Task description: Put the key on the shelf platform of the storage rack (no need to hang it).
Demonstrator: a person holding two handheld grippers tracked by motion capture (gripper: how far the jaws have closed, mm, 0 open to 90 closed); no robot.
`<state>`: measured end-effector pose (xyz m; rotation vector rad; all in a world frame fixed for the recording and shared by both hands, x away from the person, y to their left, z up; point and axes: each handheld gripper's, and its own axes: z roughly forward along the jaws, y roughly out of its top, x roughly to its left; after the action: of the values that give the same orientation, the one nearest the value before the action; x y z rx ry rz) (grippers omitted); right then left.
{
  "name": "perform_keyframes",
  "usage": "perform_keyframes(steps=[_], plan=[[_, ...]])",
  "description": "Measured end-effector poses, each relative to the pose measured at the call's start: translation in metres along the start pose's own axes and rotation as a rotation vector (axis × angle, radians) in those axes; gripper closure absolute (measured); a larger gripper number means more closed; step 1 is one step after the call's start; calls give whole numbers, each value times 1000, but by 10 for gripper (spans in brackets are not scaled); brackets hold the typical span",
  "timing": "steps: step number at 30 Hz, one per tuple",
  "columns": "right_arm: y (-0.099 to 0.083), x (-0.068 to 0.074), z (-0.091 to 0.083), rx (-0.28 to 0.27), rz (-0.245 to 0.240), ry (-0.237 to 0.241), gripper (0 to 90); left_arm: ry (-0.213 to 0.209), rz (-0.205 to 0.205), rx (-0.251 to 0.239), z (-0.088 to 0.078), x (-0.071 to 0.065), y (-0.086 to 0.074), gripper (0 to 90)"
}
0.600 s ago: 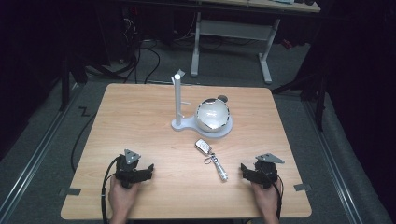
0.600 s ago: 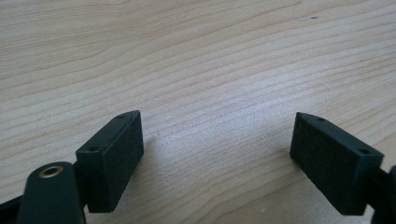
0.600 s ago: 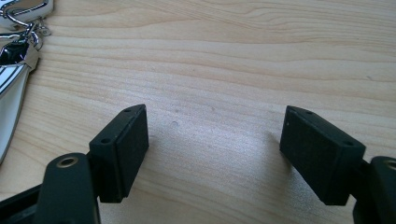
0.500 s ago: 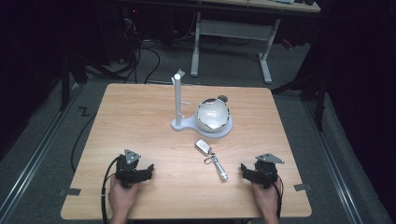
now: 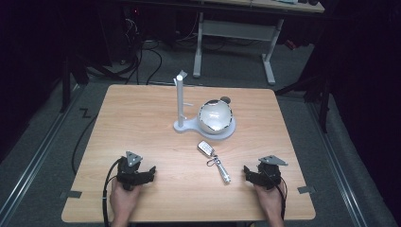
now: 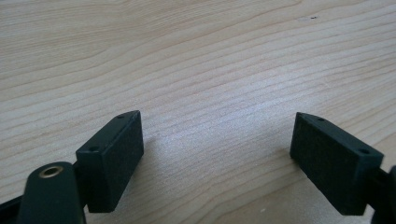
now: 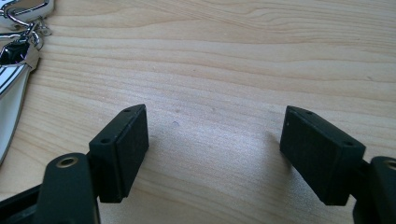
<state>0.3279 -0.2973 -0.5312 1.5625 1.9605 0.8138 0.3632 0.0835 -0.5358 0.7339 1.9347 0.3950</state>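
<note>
A key fob (image 5: pixel 205 148) lay near the middle of the wooden surface (image 5: pixel 142 123), pale and rounded, joined by a ring to a slim silver piece (image 5: pixel 222 172) that ran toward the near right. In the right gripper view the chain (image 7: pixel 18 18) and the shiny silver piece (image 7: pixel 11 93) showed at the left edge, lying flat on the wood.

Beyond the fob stood a white stand (image 5: pixel 182 124): a flat base with an upright post (image 5: pixel 179 97) on its left end. On the right end of the base sat a round, shiny bowl (image 5: pixel 215 117), tilted so that its opening faced the camera. What it held could not be told; its inside only showed as bright and reflective. A small dark disc (image 5: pixel 225 100) lay on the surface just behind it.

The left tongs (image 5: pixel 152 169) rested on the near left of the surface, held in a hand (image 5: pixel 124 201), with the jaws spread wide apart over bare wood and nothing between them. The right tongs (image 5: pixel 246 169) rested on the near right, held in the other hand (image 5: pixel 269 203), the jaws likewise spread wide and gripping nothing. The fob set lay between the two, nearer the right tongs but apart from them.
</note>
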Motion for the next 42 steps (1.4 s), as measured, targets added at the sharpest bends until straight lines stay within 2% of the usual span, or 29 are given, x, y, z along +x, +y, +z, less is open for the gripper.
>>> perform_keyframes(steps=[8, 11, 12, 17, 24, 32, 37, 42], plan=[[0, 0, 0, 1, -1, 3, 246, -1, 2, 0, 0, 0, 0, 176], [0, 0, -1, -1, 8, -6, 283, 0, 2, 0, 0, 0, 0, 176], [1, 0, -1, 1, 7, -6, 310, -5, 11, 1, 0, 1, 0, 176], [1, 1, -2, -2, -3, 2, 376, 0, 3, 1, 0, 0, 0, 176], [0, 4, -3, -2, -11, 11, 408, -6, 13, 1, 0, 1, 0, 176], [1, 6, -11, -40, 7, 51, 476, -5, 12, 1, 0, 1, 0, 176], [7, 11, -16, -55, -20, 81, 510, -5, 10, 1, 0, 1, 0, 176], [15, 22, -18, -58, -55, 138, 535, -5, 11, 1, 0, 1, 0, 176]])
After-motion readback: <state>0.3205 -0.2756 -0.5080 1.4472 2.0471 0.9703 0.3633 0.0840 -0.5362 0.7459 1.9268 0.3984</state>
